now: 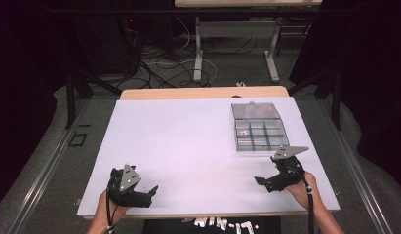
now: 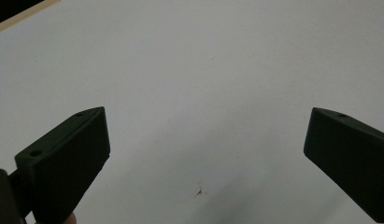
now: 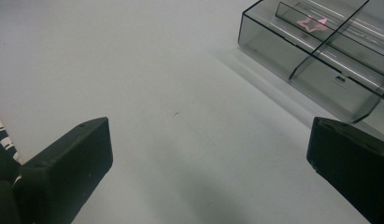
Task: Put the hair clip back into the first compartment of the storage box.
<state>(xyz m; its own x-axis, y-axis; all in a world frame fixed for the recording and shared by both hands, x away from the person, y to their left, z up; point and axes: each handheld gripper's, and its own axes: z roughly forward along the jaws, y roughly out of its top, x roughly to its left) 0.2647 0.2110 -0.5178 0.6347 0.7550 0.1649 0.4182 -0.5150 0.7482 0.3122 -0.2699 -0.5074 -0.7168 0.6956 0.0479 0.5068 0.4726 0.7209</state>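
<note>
A clear plastic compartment box (image 1: 259,132) with its lid folded back lies at the right of the white table (image 1: 188,141). A small pink star-shaped piece (image 1: 245,132) rests in one left compartment, the pink star (image 3: 312,22) showing again in the right gripper view inside the box (image 3: 316,70). My right gripper (image 1: 260,181) is held low near the front edge, just below the box, open and empty. My left gripper (image 1: 151,192) sits at the front left, also open with nothing between its jaws.
The white sheet covers a wooden table whose far edge (image 1: 203,92) shows. Beyond it stand a desk frame (image 1: 237,44) and loose cables (image 1: 159,68) on the floor. A small dark speck (image 2: 198,191) marks the sheet near the left gripper.
</note>
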